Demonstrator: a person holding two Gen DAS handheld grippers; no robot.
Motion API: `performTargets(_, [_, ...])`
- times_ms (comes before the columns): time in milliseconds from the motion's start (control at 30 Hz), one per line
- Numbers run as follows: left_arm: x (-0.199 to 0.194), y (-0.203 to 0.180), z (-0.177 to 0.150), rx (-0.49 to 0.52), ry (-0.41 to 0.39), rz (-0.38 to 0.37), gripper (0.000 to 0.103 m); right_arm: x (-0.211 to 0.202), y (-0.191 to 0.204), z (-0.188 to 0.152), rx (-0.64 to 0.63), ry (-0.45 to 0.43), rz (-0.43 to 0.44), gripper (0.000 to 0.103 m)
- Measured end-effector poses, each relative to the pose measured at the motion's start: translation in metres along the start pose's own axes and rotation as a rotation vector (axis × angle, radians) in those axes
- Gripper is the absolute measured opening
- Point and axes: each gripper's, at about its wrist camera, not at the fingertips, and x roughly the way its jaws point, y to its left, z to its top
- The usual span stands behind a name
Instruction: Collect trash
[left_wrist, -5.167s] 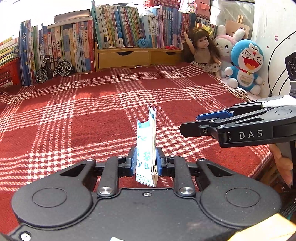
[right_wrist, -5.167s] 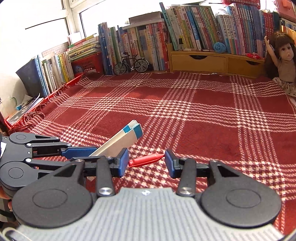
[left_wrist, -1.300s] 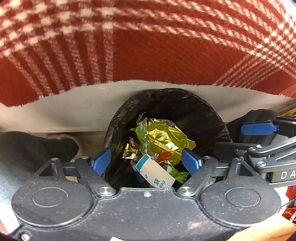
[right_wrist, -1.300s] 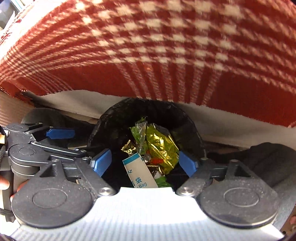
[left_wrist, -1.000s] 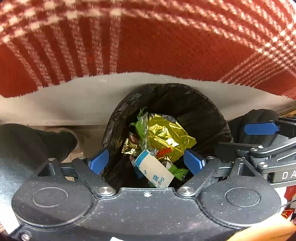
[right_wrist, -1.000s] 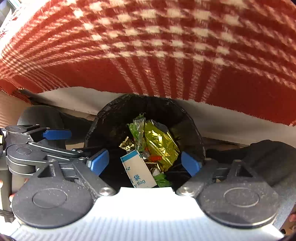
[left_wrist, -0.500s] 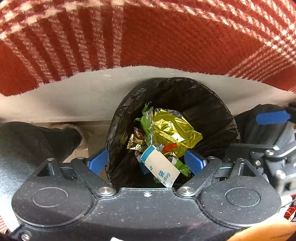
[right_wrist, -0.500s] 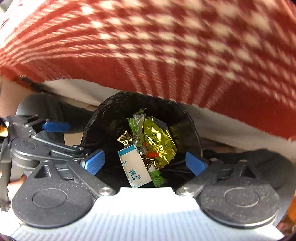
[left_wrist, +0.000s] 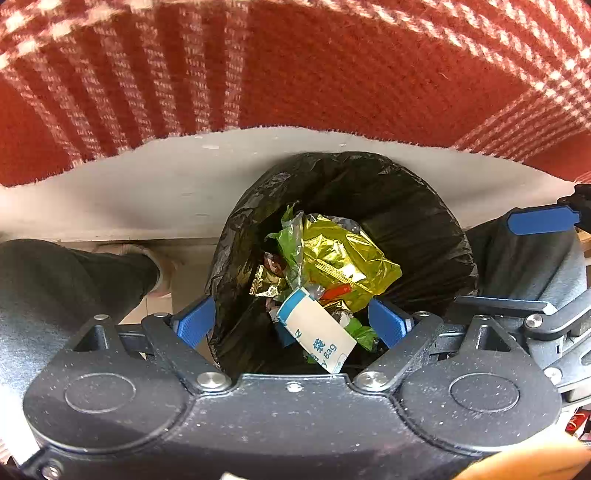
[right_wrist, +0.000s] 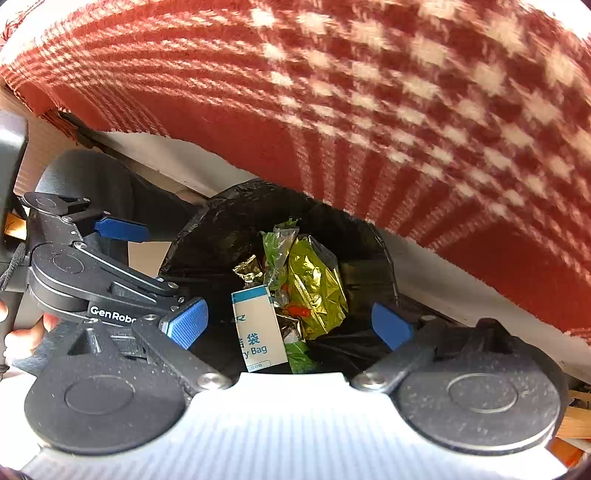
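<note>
A bin lined with a black bag (left_wrist: 399, 206) (right_wrist: 207, 236) stands on the floor below the table edge. Inside lie a white and blue paper bag (left_wrist: 317, 336) (right_wrist: 258, 325), a gold foil wrapper (left_wrist: 343, 258) (right_wrist: 314, 288), green plastic and a small red piece. My left gripper (left_wrist: 291, 325) hangs open above the bin mouth, nothing between its fingers. My right gripper (right_wrist: 291, 325) is also open and empty over the bin. In the right wrist view the left gripper (right_wrist: 122, 266) shows at the left; in the left wrist view the right gripper (left_wrist: 539, 229) shows at the right.
The red and white plaid cloth (left_wrist: 295, 66) (right_wrist: 369, 92) overhangs the white table edge (left_wrist: 147, 192) just beyond the bin. A person's dark trouser leg and shoe (left_wrist: 74, 280) stand left of the bin. A hand (right_wrist: 22, 336) holds the left gripper.
Five seconds ago my left gripper held the paper bag above the table; it now lies in the bin. Over the last second both grippers stayed open and drifted slightly above the bin.
</note>
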Motion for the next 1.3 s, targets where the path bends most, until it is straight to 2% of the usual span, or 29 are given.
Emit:
performTargets(267, [0.0030,-0.0011,-0.0008,0.005,0.006,0.014,0.090,0.0003,-0.0005,0.0000,0.001,0.000,0.000,0.099])
performTargets(800, [0.0011,0.0035,-0.0006,-0.013,-0.003,0.007,0.097,-0.0014,-0.0038,-0.0019,0.016,-0.004,0.004,0.099])
performTargets(1300, [0.0048,0.0028,-0.0012,-0.024,0.009,-0.003,0.098,-0.0009,-0.0013,-0.0035,0.036,-0.004,0.000,0.099])
